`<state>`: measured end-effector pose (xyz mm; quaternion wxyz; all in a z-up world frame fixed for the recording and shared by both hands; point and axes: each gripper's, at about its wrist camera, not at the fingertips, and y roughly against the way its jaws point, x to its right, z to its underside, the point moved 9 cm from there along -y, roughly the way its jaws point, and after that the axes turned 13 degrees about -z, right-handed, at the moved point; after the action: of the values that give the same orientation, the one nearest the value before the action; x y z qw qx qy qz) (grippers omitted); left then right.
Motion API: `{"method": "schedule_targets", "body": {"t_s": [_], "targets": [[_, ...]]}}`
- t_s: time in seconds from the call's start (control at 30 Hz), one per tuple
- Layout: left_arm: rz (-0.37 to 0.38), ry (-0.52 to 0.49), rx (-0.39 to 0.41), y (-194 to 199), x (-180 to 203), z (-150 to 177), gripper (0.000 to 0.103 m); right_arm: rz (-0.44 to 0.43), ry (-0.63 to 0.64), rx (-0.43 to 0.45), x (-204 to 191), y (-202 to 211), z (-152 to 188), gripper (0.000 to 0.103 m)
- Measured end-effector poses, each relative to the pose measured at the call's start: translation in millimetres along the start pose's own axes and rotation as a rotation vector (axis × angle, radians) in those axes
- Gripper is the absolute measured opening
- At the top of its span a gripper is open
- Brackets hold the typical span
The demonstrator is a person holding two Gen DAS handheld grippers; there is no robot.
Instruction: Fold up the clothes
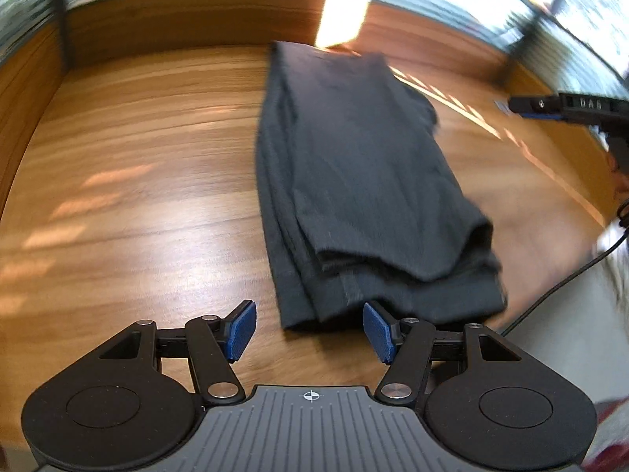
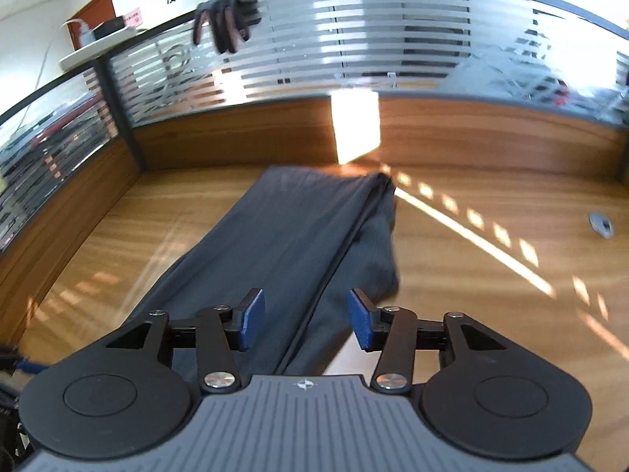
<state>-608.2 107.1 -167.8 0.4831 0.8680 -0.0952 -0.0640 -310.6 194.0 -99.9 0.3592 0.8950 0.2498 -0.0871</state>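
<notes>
A dark grey garment [image 1: 354, 181] lies folded lengthwise in layers on the wooden desk [image 1: 137, 196], its near end rumpled. My left gripper [image 1: 308, 330] hovers open just before that near end, blue pads empty. The right gripper [image 1: 550, 108] shows at the right edge of the left wrist view, off the cloth. In the right wrist view the same garment [image 2: 283, 244] runs away from me as a long strip with a fold line, and my right gripper [image 2: 306, 320] stands open above its near part, holding nothing.
Wooden panels topped with striped frosted glass [image 2: 354, 39] wall the desk on the far and left sides. A black glove [image 2: 228, 15] hangs over the glass top. A round cable grommet [image 2: 601, 224] sits at the right. A black cable [image 1: 570, 275] trails off the desk's right edge.
</notes>
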Motion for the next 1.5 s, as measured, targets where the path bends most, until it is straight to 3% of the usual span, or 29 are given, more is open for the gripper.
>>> {"method": "schedule_targets", "body": {"t_s": [0.27,0.33,0.43,0.63,0.87,1.1,1.23,1.3,1.5], "targets": [[0.037,-0.203,0.017,-13.7,4.7,14.4,0.062,-0.043,0.022,-0.024,-69.6,6.7,72.1,0.059],[0.042,-0.237,0.018,-18.2,5.7,17.4,0.052,-0.074,0.055,-0.037,-88.5,5.5,85.5,0.059],[0.015,-0.286,0.02,-25.3,6.5,20.1,0.039,-0.104,0.121,-0.057,-111.2,0.1,95.7,0.06],[-0.023,-0.331,0.045,-32.2,8.1,19.1,0.038,-0.168,0.275,-0.092,-151.5,-21.2,102.0,0.067],[-0.06,-0.31,0.053,-40.1,9.3,14.4,0.038,-0.191,0.442,-0.147,-169.8,-49.7,103.6,0.073],[-0.061,-0.274,0.049,-41.1,10.1,14.2,0.038,-0.197,0.435,-0.274,-146.0,-52.3,140.3,0.073],[-0.041,-0.244,0.036,-41.8,8.4,12.6,0.037,-0.2,0.455,-0.271,-144.3,-47.1,153.9,0.077],[-0.017,-0.221,0.027,-41.3,7.9,11.0,0.028,-0.195,0.482,-0.269,-147.0,-47.2,157.8,0.08],[0.054,-0.11,-0.001,-38.1,2.8,1.2,0.024,-0.143,0.631,-0.277,-153.2,-53.7,174.4,0.082]]}}
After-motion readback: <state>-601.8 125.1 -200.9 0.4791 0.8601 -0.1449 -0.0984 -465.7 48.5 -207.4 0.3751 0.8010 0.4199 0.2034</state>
